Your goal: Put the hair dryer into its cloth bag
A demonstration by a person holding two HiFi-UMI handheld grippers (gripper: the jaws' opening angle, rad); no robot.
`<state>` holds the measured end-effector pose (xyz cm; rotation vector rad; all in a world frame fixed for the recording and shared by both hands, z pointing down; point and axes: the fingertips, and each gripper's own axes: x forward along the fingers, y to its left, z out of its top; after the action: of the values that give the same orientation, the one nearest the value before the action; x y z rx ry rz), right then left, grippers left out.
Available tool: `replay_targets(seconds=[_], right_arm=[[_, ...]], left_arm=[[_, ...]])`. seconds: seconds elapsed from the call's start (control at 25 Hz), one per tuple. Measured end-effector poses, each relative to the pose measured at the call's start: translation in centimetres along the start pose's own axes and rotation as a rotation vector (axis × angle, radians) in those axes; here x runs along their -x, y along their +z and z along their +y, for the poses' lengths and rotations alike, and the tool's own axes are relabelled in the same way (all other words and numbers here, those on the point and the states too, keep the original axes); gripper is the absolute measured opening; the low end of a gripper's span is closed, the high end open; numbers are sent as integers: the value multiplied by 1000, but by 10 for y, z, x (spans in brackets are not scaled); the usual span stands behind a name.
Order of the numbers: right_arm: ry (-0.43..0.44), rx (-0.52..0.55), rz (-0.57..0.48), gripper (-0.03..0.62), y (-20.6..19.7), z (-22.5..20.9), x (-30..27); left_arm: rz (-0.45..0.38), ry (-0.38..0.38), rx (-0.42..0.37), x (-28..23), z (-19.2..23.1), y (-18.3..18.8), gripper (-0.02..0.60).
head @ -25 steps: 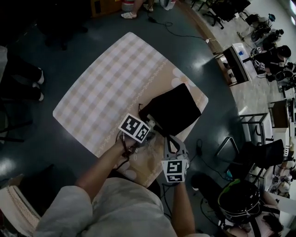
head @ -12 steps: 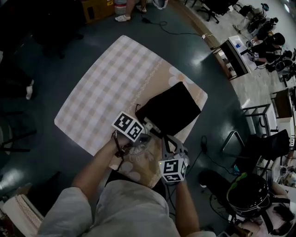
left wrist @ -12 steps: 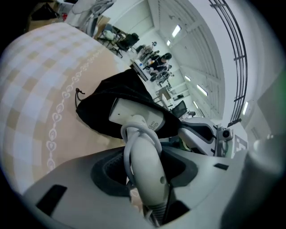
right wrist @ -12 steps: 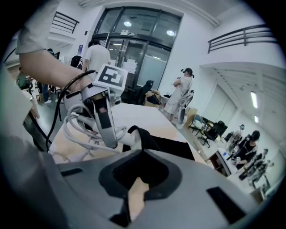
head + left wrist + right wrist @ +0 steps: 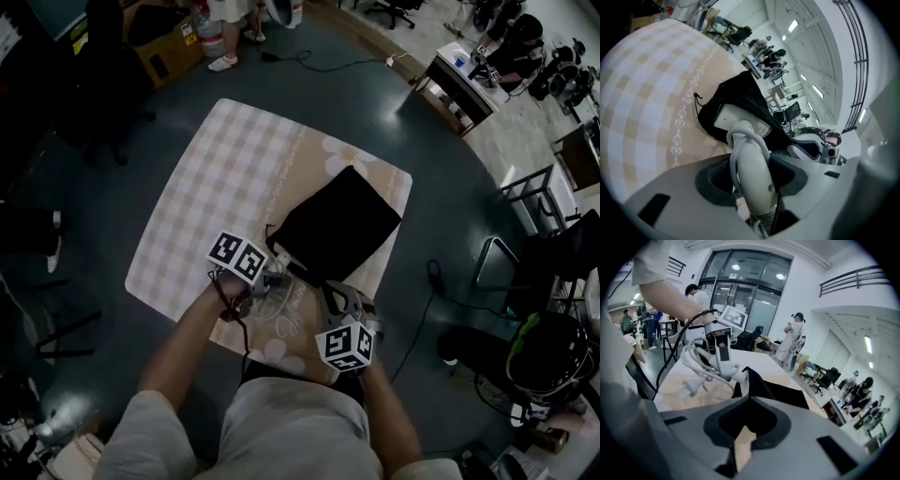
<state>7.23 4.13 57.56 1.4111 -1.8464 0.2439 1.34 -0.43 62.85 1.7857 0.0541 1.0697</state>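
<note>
The left gripper (image 5: pixel 751 176) has its jaws clamped on the handle of the white hair dryer (image 5: pixel 752 154), with the padded faces pressed against it on both sides. The dryer's white cord (image 5: pixel 736 150) is looped around the handle above the jaws. The dryer's head points away from the gripper and sits at the mouth of the black cloth bag (image 5: pixel 740 96), with dark fabric folded over its far end (how far inside it reaches cannot be told).

The right gripper (image 5: pixel 749 404) is closed on the near edge of the bag, and a peak of black cloth rises from the point where its jaws meet. From this side the dryer hangs tilted, just above the tabletop, with loops of cord drooping below it. The plug (image 5: pixel 690 389) lies on the cloth beside them.

In the head view the bag lies flat across the near right part of the table (image 5: pixel 216 178), which is covered by a beige and white checked cloth with a flower print. The two grippers sit close together at the bag's near corner, the left one at its left side and the right one just below it
</note>
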Motion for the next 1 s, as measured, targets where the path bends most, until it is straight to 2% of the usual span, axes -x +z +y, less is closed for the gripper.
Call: replay_targets(seconds=[0.28, 0.48, 0.68, 1.0], right_arm=[[-2, -40, -18, 21, -2, 1, 2], [-2, -109, -30, 21, -4, -2, 7], [-3, -133, -41, 21, -1, -4, 10], [-11, -162, -51, 21, 2, -9, 11]], left_arm=[[12, 13, -3, -22, -14, 13, 195], [24, 66, -49, -27, -16, 17, 195], [33, 110, -94, -34, -19, 24, 195], [35, 96, -96, -46, -19, 33, 195]])
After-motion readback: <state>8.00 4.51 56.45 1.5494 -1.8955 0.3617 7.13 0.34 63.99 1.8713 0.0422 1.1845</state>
